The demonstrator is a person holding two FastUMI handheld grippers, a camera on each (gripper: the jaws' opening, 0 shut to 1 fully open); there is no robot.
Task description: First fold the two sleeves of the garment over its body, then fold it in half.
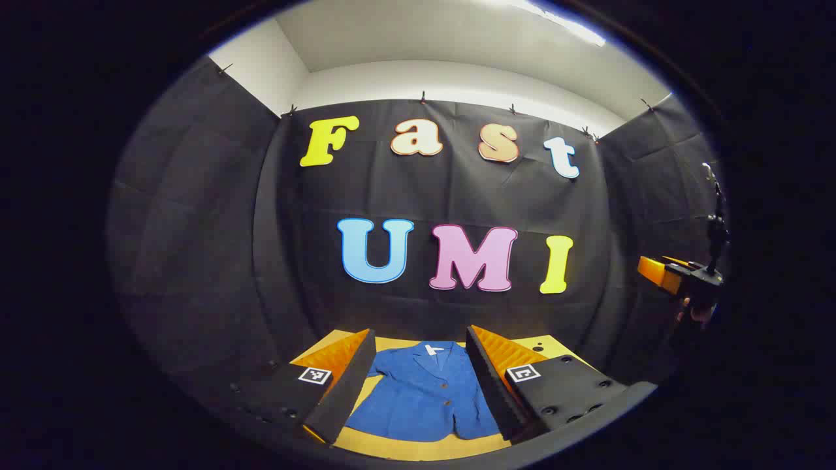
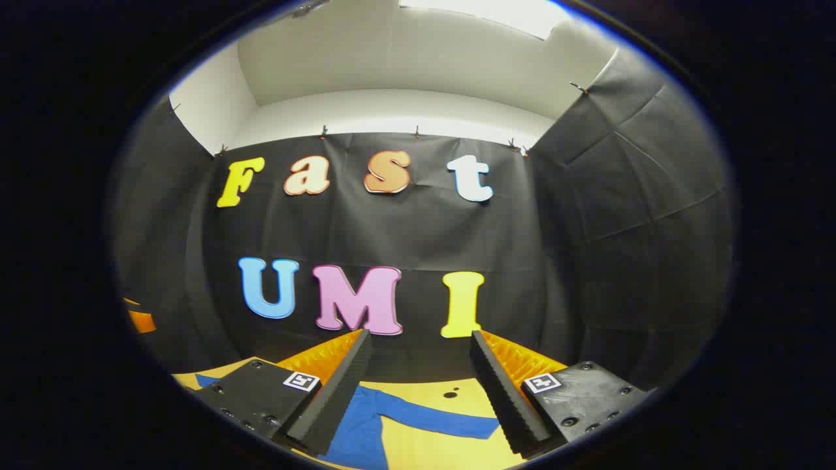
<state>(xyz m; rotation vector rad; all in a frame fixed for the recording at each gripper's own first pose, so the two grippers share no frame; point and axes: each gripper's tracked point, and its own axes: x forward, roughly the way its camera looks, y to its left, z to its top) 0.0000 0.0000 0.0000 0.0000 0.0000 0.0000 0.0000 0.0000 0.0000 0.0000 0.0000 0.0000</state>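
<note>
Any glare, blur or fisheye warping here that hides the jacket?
Left gripper view: sharp, the blue jacket evenly lit, ceiling light blown out, walls bowed by the fisheye. Right gripper view: equally sharp, a bright ceiling panel, the sleeve clear on the table between its open tongs.

Open air lies above the blue jacket spread flat on the yellow table, cloth walls enclosing it

Both views face the booth wall, above one jacket
</note>
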